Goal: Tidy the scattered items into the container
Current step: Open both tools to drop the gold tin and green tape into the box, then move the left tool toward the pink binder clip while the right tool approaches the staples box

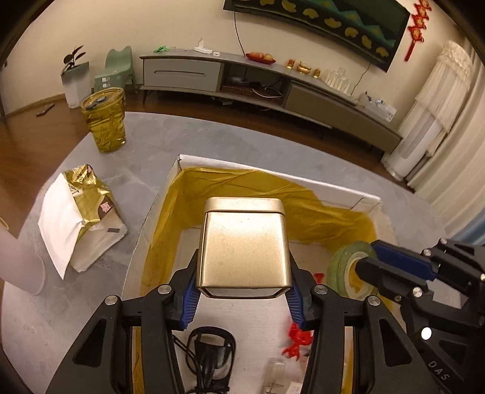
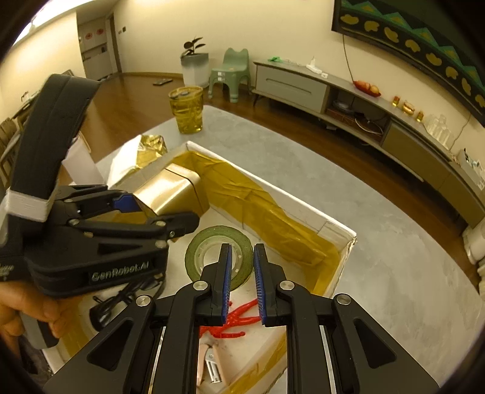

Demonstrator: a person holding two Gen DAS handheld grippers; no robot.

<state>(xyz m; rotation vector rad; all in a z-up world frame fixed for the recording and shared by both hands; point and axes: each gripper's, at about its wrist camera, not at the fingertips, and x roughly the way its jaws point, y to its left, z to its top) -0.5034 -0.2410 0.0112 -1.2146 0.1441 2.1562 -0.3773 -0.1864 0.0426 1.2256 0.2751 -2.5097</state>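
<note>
We see, left of the box, a torn gold packet [image 1: 81, 218] on the grey counter [image 1: 145, 142]. Left claw [image 1: 242, 295] is clamped on the gold tin [image 1: 244, 245], held above the gold-lined box [image 1: 178, 165]. Right claw [image 2: 242, 282], slightly apart and empty, hangs over the green tape roll [image 2: 194, 251] inside.

Cream walls [image 1: 182, 27], wood floor [image 2: 130, 106], grey rug [image 1: 212, 136], long grey TV cabinet [image 1: 182, 72].

Background: grey TV cabinet [image 1: 257, 78] along the wall, red fruit dish [image 1: 260, 57] on top. Green child's chair [image 2: 230, 75] beside a potted plant [image 2: 194, 57]. Wood floor [image 1: 39, 133] borders the grey rug [image 2: 379, 242].
</note>
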